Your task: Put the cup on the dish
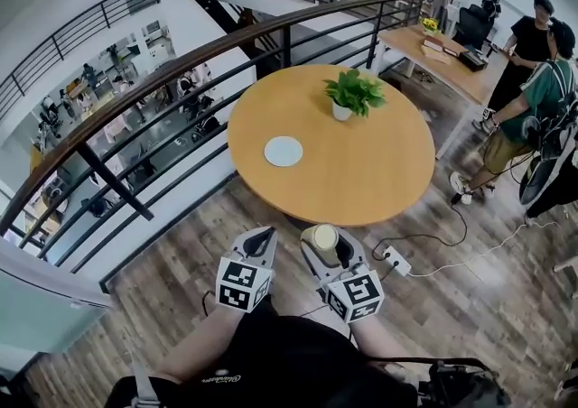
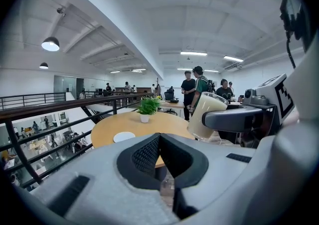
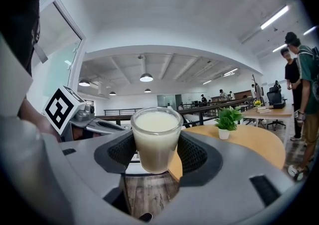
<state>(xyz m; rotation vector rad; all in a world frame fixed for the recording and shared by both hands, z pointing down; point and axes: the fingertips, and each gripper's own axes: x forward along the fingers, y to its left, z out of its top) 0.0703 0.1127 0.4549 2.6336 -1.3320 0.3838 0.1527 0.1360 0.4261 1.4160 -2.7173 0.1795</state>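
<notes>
Your right gripper is clamped on the cup: one jaw presses each side of the glass wall. The cup stands upright and holds a cream-white filling up to just below its rim. It hangs over the wooden floor, just short of the near edge of the round table.

Your left gripper is beside the right one, on its left. Its jaws are closed together with nothing between them.

The white dish lies flat on the left part of the table, well apart from the cup. A small potted plant stands on the far side of the table, to the right of the dish.
</notes>
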